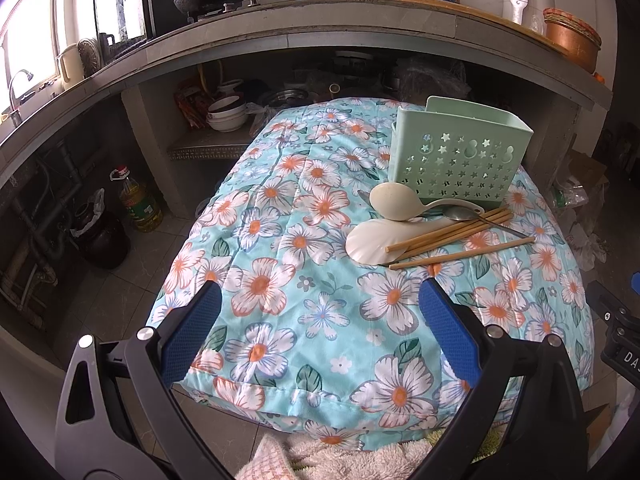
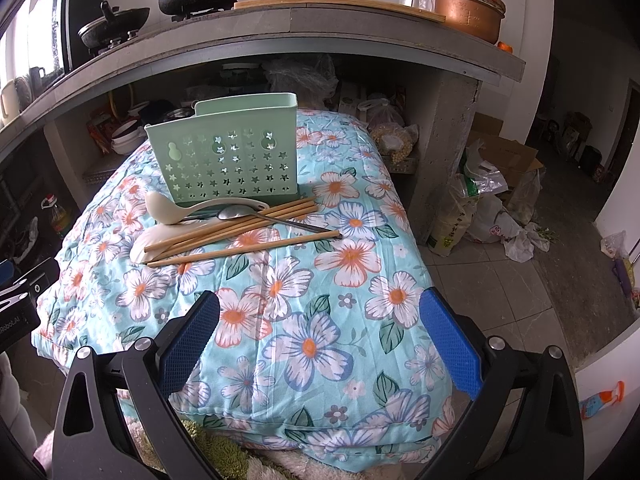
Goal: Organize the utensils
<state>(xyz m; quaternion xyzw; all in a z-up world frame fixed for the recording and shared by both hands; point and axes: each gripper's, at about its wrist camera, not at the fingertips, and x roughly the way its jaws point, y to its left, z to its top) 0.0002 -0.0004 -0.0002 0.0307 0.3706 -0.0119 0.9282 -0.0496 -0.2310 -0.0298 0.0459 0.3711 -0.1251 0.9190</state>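
Right wrist view: both the right tool (image 2: 320, 320) and left tool (image 1: 320, 312) gape empty; crossed chopsticks (image 2: 240, 236) may roll or scatter, toppling the light green holder (image 2: 224, 160).

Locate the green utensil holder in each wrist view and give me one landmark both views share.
Left wrist view: the green utensil holder stands upper right of centre, behind the pile of utensils.
Right wrist view: the green utensil holder stands upper left of centre, again behind the pile.
Shared landmark: the wooden chopsticks lying on the flowered cloth just in front of it.
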